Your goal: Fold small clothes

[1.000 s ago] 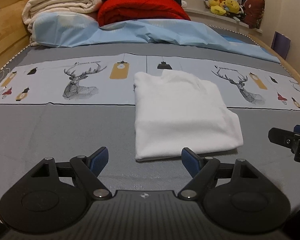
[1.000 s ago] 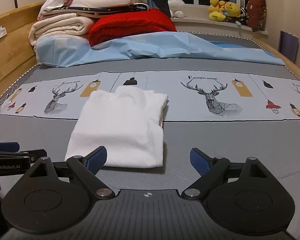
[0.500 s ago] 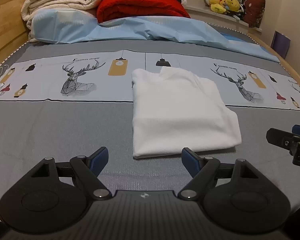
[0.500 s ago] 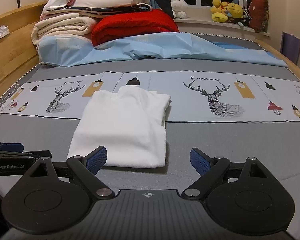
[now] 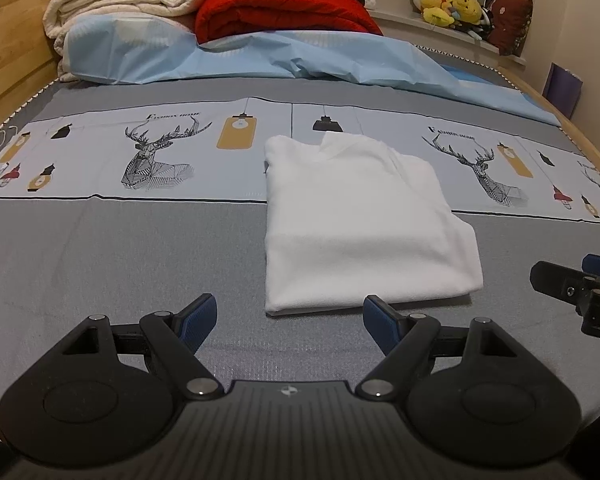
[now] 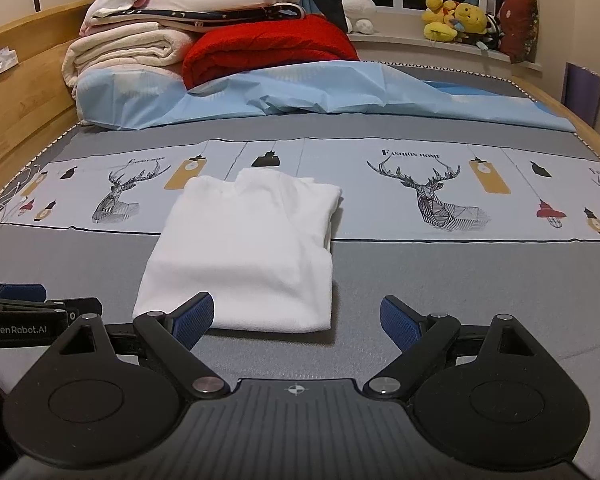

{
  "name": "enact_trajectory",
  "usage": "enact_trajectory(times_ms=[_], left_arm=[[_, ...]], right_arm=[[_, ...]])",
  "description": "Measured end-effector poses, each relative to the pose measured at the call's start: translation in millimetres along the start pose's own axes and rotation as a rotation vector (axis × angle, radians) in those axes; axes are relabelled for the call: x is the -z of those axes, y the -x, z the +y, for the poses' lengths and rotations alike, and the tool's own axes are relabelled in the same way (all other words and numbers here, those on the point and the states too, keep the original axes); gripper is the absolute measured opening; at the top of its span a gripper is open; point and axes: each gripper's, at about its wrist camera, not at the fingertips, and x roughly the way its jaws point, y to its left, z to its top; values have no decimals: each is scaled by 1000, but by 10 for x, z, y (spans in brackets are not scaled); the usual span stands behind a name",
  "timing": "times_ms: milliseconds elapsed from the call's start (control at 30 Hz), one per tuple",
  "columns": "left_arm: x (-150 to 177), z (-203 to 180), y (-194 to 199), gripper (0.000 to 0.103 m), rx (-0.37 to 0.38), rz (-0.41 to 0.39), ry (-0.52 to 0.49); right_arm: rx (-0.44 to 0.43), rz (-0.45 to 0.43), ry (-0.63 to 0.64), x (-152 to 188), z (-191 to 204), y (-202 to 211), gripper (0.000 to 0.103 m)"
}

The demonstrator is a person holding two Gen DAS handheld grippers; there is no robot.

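Observation:
A small white garment (image 5: 360,224) lies folded into a neat rectangle on the bed, half on the grey sheet and half on the pale deer-print band. In the right wrist view the same white garment (image 6: 244,252) sits left of centre. My left gripper (image 5: 290,314) is open just short of the garment's near edge, nothing between its blue pads. My right gripper (image 6: 296,320) is open too, near the garment's front right corner, its left pad overlapping that edge in the view. Each gripper shows at the margin of the other's view, the right gripper (image 5: 576,284) and the left gripper (image 6: 24,312).
A rumpled light blue sheet (image 5: 284,56) crosses the bed behind the print band. Folded cream blankets (image 6: 128,48) and a red blanket (image 6: 268,48) are stacked at the head. Wooden bed rails (image 6: 16,108) run along both sides. Plush toys (image 6: 456,20) sit on the back ledge.
Both grippers stay open. The views have drifted slightly, with the garment sitting a little farther from the left gripper's pads. The garment itself has not moved.

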Motion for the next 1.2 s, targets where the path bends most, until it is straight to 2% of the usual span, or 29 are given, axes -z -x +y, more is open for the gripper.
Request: enact_trajectory(times_ms=[1200], left_arm=[[-3,33,-11,84,13,0,-7]], right_arm=[[5,4,2,15,51,-33,91]])
